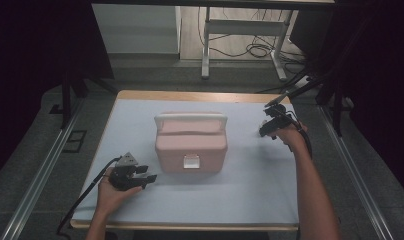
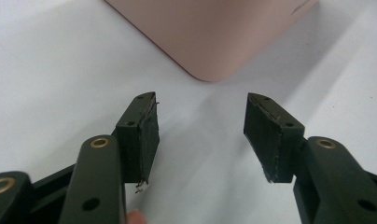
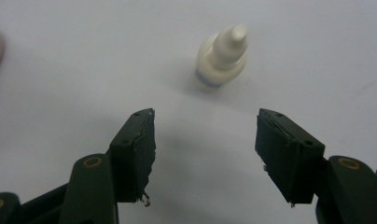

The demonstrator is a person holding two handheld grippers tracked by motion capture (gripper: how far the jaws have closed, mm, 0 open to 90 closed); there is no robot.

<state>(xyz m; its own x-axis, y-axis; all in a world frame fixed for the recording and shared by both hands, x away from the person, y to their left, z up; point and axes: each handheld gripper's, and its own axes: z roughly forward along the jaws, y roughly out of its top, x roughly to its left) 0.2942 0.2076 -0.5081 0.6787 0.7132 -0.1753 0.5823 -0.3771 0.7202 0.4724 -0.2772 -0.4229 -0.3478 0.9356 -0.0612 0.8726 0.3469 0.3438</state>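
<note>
Small white dropper bottle (image 3: 222, 56) stands upright on the white table cover (image 1: 250, 190), just ahead of the right gripper (image 3: 205, 140), jaws wide and empty. Likely risk: a pad clips the narrow cap on approach and tips it. Left gripper (image 2: 200, 126) also spread wide, holding nothing, with a corner of the pink box (image 2: 210, 32) just ahead.

I work at a wooden-edged table (image 1: 200, 96) covered by a pale blue-white sheet (image 1: 240, 200), standing on a grey carpeted floor (image 1: 35, 150) with metal rails (image 1: 37, 182) running along both sides. Beyond the far edge stands a white metal desk frame (image 1: 242, 30) with black cables (image 1: 255, 50) coiled on the floor beneath it, beside a pale cabinet panel (image 1: 135, 27). Dark curtains (image 1: 35, 45) close in left and right, and the light is dim.
</note>
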